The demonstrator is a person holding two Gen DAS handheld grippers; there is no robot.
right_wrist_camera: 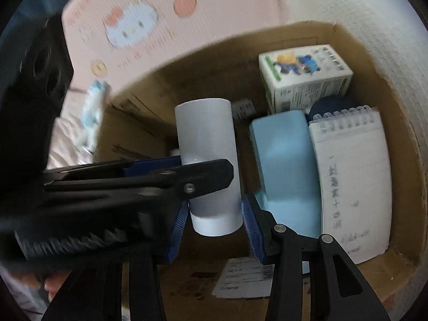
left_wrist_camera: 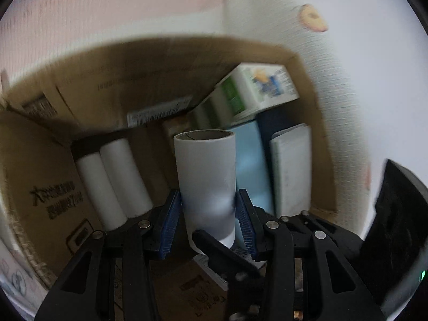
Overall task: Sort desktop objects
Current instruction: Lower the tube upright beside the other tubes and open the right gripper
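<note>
"So, where is the white roll point(left_wrist_camera: 206, 171)?"

"Upright over the open cardboard box point(right_wrist_camera: 401, 139), near its middle, with its brown core showing at the top end."

"Who has it?"

"Both. The left gripper point(left_wrist_camera: 208, 195) has its blue-padded fingers pressed on either side of the roll's lower part. The right gripper point(right_wrist_camera: 215, 203) clamps the same roll from another side, nearer the bottom end, fingers drawn in narrow against it."

"Do the two tools touch?"

"In the right wrist view the left tool reaches in from the side and crosses the roll just above the right fingers. I cannot tell whether they actually meet."

"What else is in the box?"

"Two more white rolls point(left_wrist_camera: 112, 184) lie side by side against one wall. Along the opposite wall stands a spiral notepad point(right_wrist_camera: 353, 176) with handwriting, and a light blue block point(right_wrist_camera: 286, 165) sits just beside it, toward the box's middle. In the far corner is a white and green carton point(right_wrist_camera: 305, 77), with a dark blue round thing point(right_wrist_camera: 331, 104) below it."

"And outside the box?"

"Pink cloth point(right_wrist_camera: 131, 26) printed with a cartoon cat, beyond the far wall."
</note>
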